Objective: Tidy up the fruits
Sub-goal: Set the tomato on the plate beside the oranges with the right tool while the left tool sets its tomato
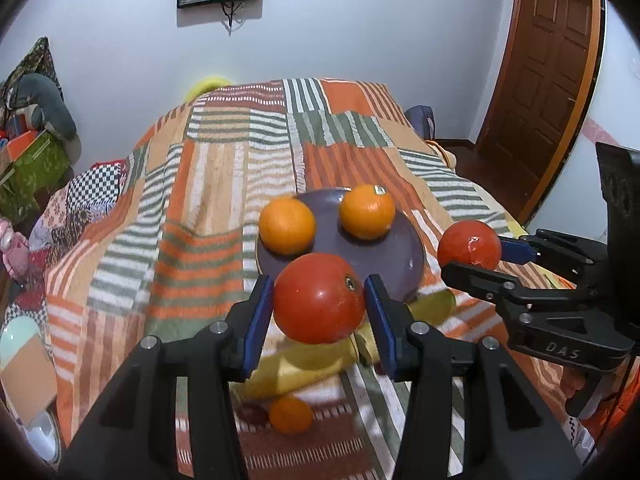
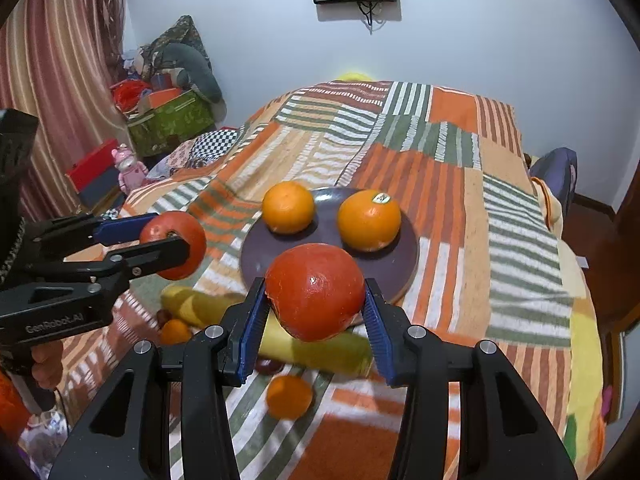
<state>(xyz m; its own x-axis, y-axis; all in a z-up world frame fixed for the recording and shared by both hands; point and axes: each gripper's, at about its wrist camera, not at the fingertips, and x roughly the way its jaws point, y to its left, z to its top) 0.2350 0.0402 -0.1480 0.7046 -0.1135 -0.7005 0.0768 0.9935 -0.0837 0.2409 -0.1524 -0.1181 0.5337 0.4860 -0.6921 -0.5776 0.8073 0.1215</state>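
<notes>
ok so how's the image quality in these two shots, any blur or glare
Left wrist view: held tomato sharp with small glare spots, bananas beneath it blurred, fisheye bends the door. Right wrist view: held tomato sharp, small orange below it soft.

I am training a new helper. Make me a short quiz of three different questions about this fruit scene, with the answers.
1. True or false: both the left gripper and the right gripper hold a red fruit.
2. How many oranges lie on the plate?
   A. one
   B. two
   C. three
3. Fill in: the orange with the sticker lies on the ____ side of the plate, as the right wrist view shows it.

Key
1. True: the left red fruit and the right red fruit each sit between blue pads.
2. B: the plain orange is the other one.
3. right
</notes>
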